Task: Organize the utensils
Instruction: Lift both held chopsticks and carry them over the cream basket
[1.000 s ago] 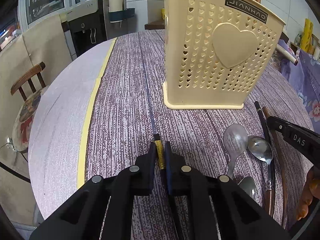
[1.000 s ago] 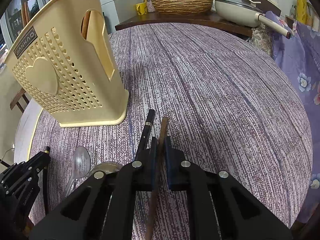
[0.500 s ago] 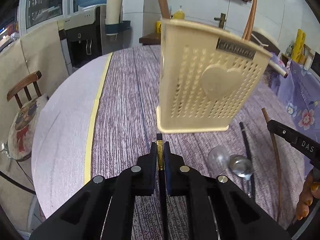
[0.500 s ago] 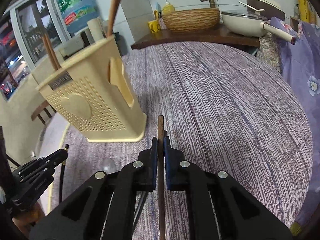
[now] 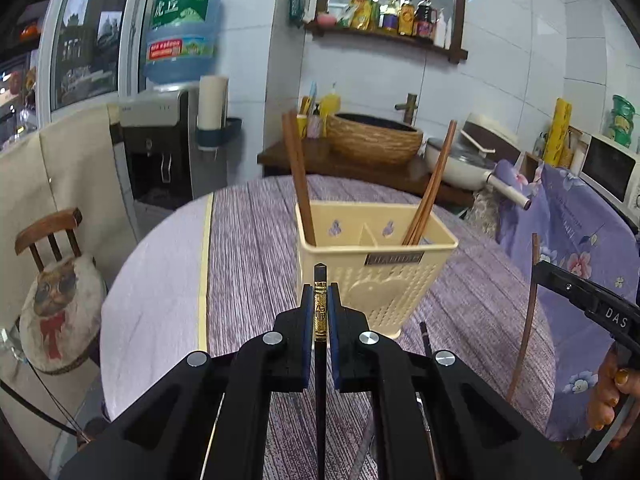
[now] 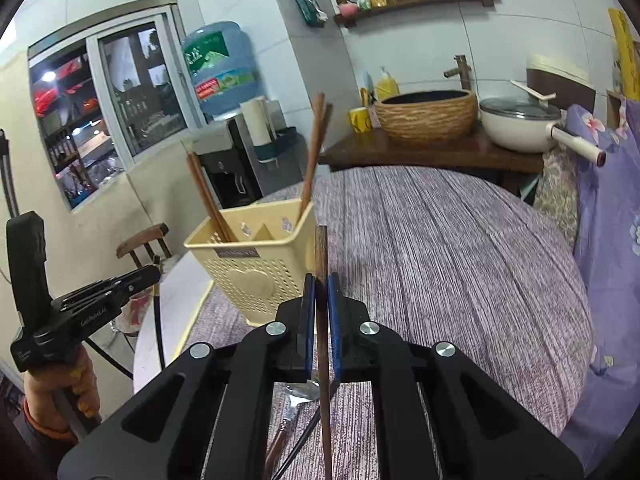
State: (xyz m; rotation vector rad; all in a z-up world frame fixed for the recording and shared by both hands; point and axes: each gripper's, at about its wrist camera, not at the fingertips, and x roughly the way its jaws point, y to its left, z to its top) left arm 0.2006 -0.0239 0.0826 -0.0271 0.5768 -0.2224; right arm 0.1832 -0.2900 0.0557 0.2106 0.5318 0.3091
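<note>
My left gripper is shut on a black chopstick with a gold band, lifted off the table. Ahead of it stands the cream perforated utensil holder, with brown chopsticks upright in both compartments. My right gripper is shut on a brown chopstick, which points up in front of the holder. In each wrist view the other gripper shows at the side, holding its stick. A spoon and another black chopstick lie on the purple cloth below.
The round table has a pale bare strip on its left. A wooden chair stands at the left. A counter behind holds a woven basket and a white pan. Purple floral cloth hangs at the right.
Both grippers have risen from the table, each carrying its chopstick, and tilted up. The holder's open top has come into view; the spoons have dropped below.
</note>
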